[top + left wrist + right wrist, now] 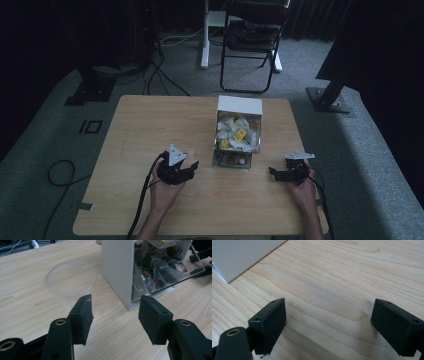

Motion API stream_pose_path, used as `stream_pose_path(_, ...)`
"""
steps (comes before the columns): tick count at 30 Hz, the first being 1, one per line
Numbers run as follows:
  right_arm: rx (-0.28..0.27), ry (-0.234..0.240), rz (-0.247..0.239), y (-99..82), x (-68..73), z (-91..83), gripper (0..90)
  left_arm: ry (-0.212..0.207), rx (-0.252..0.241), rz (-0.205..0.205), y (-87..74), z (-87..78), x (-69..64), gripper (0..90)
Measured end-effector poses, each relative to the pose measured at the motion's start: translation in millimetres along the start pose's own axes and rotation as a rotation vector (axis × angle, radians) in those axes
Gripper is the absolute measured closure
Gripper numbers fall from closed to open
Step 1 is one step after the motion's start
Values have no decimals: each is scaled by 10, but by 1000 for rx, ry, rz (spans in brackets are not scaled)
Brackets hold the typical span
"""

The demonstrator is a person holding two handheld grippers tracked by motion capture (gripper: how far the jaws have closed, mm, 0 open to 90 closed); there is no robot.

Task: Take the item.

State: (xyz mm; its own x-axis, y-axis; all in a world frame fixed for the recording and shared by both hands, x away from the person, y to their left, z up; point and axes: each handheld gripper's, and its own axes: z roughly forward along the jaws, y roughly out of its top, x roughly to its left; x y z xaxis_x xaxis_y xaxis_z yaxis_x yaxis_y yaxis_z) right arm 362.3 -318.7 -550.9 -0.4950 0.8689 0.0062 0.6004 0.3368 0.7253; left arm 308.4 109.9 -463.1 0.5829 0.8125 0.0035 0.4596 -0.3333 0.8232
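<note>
A box (pixel 239 106) with white walls and a clear front stands mid-table, filled with white and yellow packets (pixel 236 134). My left gripper (pixel 192 169) hovers just left of the box's near end, pointing right at it. Its jaws are open with nothing between them. In the left gripper view the gripper (pixel 116 302) faces the box's white wall (pixel 116 270) and clear lower part (pixel 162 267). A clear plastic ring (pixel 72 277) lies flat on the table beside the box. My right gripper (pixel 273 173) rests right of the box, open (pixel 329 303) over bare wood.
The wooden table (pixel 150 125) has bare room at its left and near sides. A corner of the white box (pixel 237 255) sits at the upper left of the right gripper view. A folding chair (pixel 252 40) and floor cables (pixel 60 175) lie beyond the table.
</note>
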Motion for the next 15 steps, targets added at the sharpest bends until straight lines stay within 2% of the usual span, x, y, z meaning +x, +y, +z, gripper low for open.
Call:
stream_pose_path(5,0,0,0,0,0,0,127,-21,-4,18,35,42,-95,454)
stream_pose_path(9,0,0,0,0,0,0,127,-37,-3,58,83,85,-166,454)
stream_pose_path(15,0,0,0,0,0,0,127,-53,-11,83,155,130,-242,456)
